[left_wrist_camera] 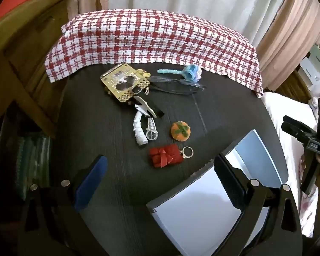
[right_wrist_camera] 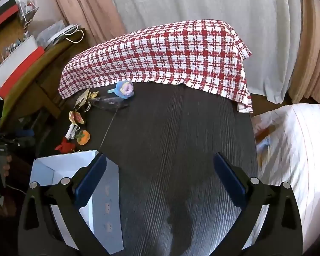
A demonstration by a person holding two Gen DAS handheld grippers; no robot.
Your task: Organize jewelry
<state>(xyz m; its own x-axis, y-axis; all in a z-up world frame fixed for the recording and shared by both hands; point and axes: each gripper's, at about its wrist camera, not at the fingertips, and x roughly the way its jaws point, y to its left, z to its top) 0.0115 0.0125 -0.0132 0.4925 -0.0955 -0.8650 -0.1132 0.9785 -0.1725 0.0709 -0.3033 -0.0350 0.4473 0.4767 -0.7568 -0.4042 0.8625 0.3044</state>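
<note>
Small accessories lie on the dark table: a red bow clip with a ring beside it, an orange pumpkin piece, a white beaded clip, a clear clip, a gold patterned card, dark glasses and a blue flower hair tie. A white open box sits at the near right. My left gripper hovers open above the table near the box. My right gripper is open over bare table, with the box at its left finger.
A red-and-white checked cloth drapes over the table's far end. A wooden shelf stands to the left, curtains behind, and white bedding to the right.
</note>
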